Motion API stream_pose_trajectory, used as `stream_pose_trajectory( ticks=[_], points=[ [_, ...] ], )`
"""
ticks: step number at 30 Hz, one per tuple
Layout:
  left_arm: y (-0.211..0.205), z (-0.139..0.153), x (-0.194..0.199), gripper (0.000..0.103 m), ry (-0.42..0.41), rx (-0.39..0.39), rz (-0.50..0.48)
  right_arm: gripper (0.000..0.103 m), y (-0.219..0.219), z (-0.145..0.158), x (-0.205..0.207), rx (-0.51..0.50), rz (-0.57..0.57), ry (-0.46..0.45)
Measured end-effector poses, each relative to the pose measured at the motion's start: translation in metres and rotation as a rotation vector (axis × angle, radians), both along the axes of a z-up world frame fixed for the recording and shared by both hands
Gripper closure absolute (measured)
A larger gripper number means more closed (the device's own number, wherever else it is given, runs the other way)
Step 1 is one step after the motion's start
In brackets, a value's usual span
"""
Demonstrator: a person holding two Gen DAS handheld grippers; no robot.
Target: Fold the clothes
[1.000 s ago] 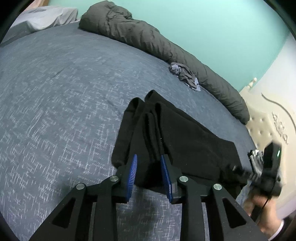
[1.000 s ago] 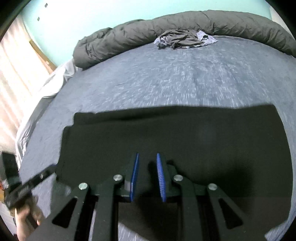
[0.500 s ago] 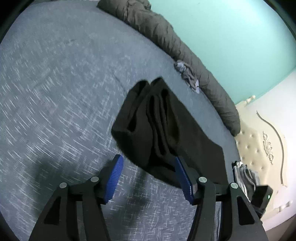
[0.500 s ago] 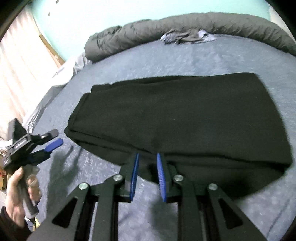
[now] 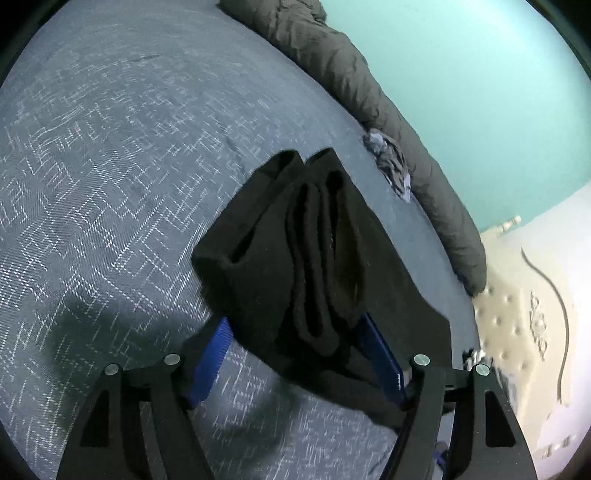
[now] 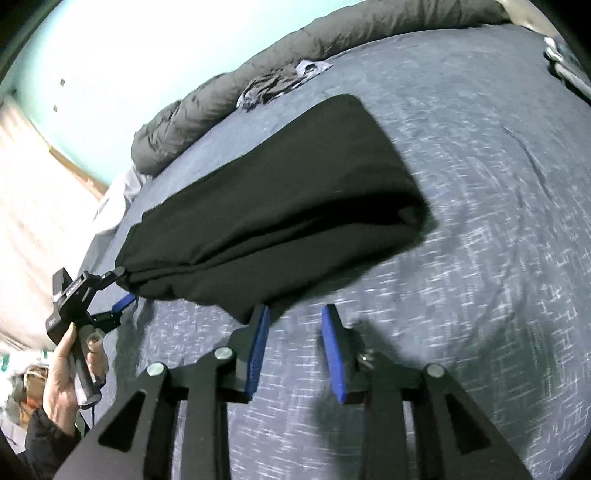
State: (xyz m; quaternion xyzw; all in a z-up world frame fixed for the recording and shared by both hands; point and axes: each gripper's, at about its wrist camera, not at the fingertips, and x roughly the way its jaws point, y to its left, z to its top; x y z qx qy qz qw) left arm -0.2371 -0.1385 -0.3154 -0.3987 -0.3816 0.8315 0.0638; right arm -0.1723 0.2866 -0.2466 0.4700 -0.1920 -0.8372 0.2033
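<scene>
Tilting downward, both tongs (image 5: 299, 365) (image 6: 295, 347) are opening beside the folded black garment (image 6: 273, 195).

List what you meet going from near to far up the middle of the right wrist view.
Right tongs, jaws opening with nothing between them → folded black garment → crumpled grey clothes → rolled dark grey duvet → turquoise wall.

Black tool (image 6: 295, 343), blue pads, silver screws, dark sleeve (image 6: 44, 439).
</scene>
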Motion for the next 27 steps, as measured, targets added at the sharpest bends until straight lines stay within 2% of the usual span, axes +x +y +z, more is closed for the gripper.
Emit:
stream_pose_trajectory(
  ticks=[3,7,13,22,27],
  points=[
    [0.0,-0.003,-0.004,0.028,0.004,-0.004,0.023,0.073,0.006,-0.001,-0.001,-0.028,0.006,0.003],
    [-0.002,-0.007,-0.011,0.028,0.01,-0.014,0.052,0.073,0.006,0.0,0.0,-0.019,0.023,0.033],
    [-0.001,-0.006,-0.019,0.029,0.036,-0.022,0.098,0.073,0.017,-0.005,-0.003,-0.049,0.004,0.025],
    [0.002,0.009,-0.02,0.059,0.098,-0.034,0.078,0.073,0.027,-0.006,-0.004,-0.068,-0.012,0.025],
    [0.008,0.029,-0.014,0.066,0.162,-0.038,0.048,0.073,0.03,-0.005,-0.004,-0.077,-0.016,0.031]
  ],
)
